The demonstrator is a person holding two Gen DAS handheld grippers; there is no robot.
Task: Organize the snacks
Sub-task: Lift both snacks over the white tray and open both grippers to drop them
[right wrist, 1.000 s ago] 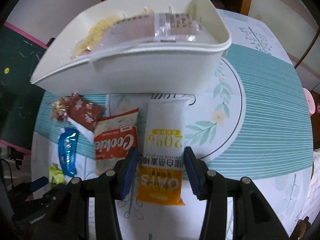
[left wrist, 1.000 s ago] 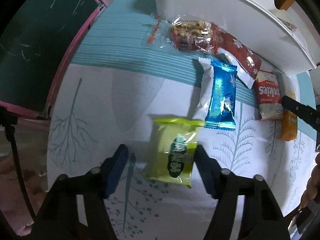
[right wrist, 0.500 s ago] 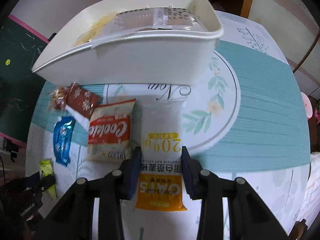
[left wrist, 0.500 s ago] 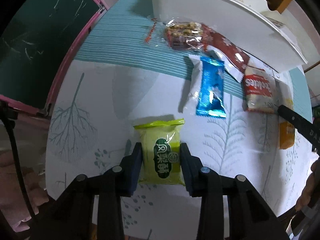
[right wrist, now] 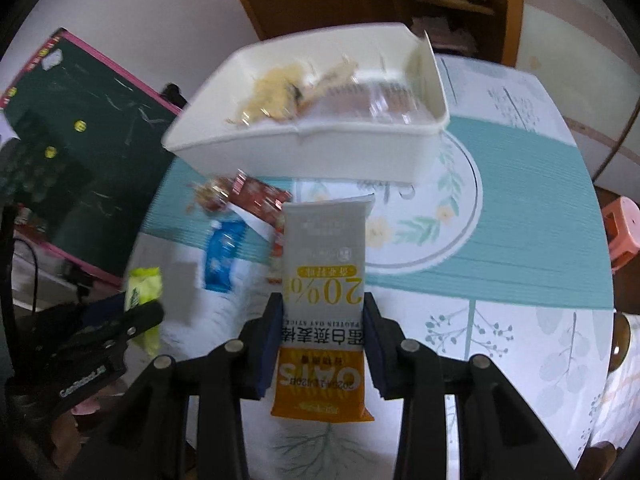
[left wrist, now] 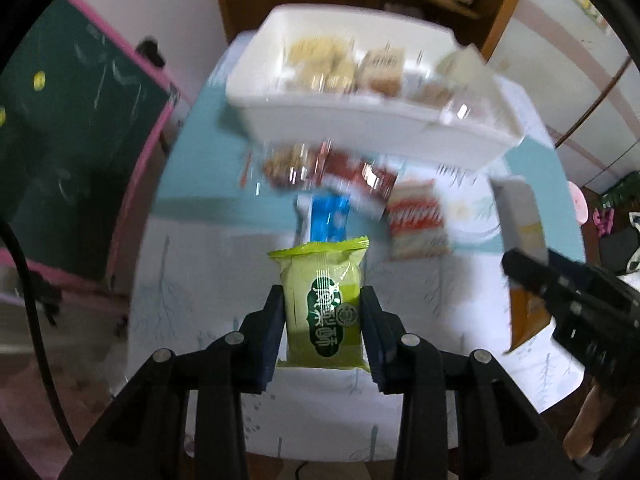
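While our left gripper (left wrist: 322, 322) is pinching the green snack packet (left wrist: 323, 300) by both long edges, we are holding it upright, clear of the tablecloth (left wrist: 200, 280). Our right gripper (right wrist: 322, 330) is clamping the grey and orange oat bar packet (right wrist: 324, 296) the same way, its orange end hanging toward the camera and its grey end pointing toward the white bin (right wrist: 304, 152). That bin is sitting at the far side of the table, and we are seeing pale, wrapped snacks already lying inside it, though blur is hiding their details. Between us and the bin, 4 packets are lying on the cloth: a clear nut packet (left wrist: 286, 164) touching a red one (left wrist: 352, 170), a blue bar (left wrist: 330, 220) just below them, and a red and white cookie bag (left wrist: 418, 220) beside it. Left of the table, a green chalkboard (right wrist: 80, 152) with a pink frame is leaning.
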